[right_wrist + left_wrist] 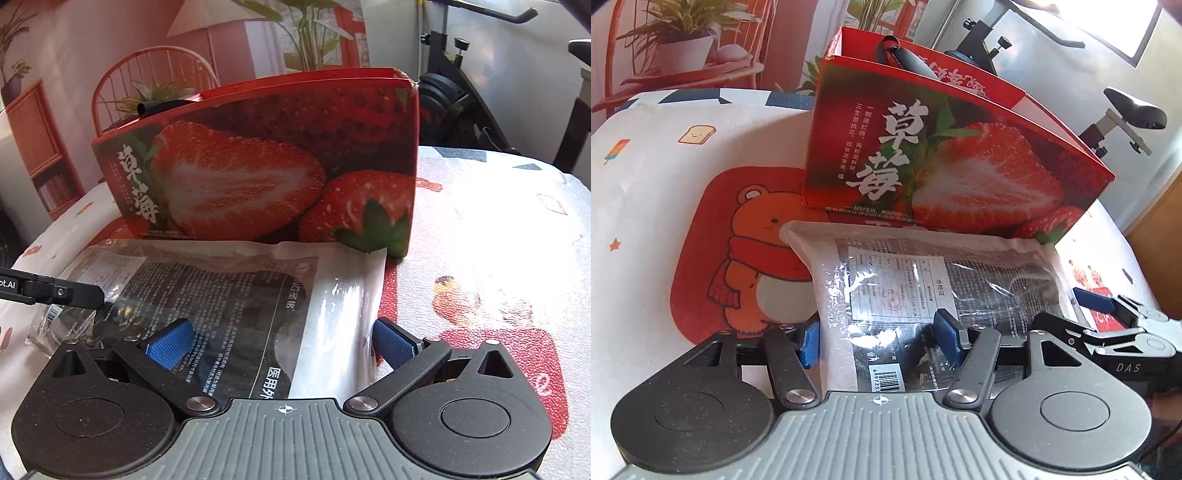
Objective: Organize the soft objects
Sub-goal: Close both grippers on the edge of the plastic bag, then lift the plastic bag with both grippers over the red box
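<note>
Packet: clear plastic packet [923, 291] with dark printed contents, lying flat on the patterned cloth [665, 229] — just in front of the box.
Box: strawberry-printed red box [266, 166], upright.
Left gripper [875, 339]: jaws straddle the packet's near end; whether the pads press it, I cannot tell.
Right gripper [284, 343]: spread wide over the packet — not pinching.

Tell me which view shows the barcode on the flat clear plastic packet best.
The left wrist view: the barcode on the flat clear plastic packet faces the camera, its bars and digits readable. The right wrist view catches the same barcode only small and slanted at the packet's far left edge, unreadable.
</note>
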Demonstrator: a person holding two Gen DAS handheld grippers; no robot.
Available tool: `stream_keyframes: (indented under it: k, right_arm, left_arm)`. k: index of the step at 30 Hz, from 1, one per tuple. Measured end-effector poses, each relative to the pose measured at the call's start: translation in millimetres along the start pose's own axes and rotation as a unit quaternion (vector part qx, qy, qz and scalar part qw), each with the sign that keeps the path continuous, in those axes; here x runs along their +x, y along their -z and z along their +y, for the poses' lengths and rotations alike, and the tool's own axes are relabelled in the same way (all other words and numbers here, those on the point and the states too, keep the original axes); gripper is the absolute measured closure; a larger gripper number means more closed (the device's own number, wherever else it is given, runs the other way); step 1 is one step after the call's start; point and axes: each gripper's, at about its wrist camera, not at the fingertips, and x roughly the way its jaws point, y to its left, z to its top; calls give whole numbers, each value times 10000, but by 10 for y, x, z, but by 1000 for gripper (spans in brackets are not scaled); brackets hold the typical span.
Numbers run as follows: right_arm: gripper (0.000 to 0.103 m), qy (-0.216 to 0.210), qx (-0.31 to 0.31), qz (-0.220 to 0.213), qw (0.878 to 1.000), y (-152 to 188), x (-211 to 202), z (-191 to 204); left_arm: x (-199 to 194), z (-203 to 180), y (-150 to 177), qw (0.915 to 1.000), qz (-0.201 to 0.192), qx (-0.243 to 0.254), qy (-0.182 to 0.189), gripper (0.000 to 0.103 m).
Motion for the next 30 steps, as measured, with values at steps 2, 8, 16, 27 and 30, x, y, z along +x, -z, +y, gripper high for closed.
stream_keyframes:
  k: [2,8,16,27,30]
  right_arm:
    - [0,-129,53,114,9998,-28,-3,2]
    - [1,-275,-59,440,9986,-2,-72,150]
    - [20,-374,83,751,9964,-47,-269,77]
    - [22,-510,-423,-171,9977,-675,-791,114]
    - [20,-429,-494,-476,9967,-994,-928,103]
  left_arm:
    - [-20,-44,52,10000,39,44,53,39]
    - [-70,-247,206,9993,134,326,148,38]
    - [-178,-186,267,9994,138,64,297,40]
    - [-699,-365,-381,9935,-1003,348,414,37]
    - [-803,-479,-655,9884,-1343,526,467,35]
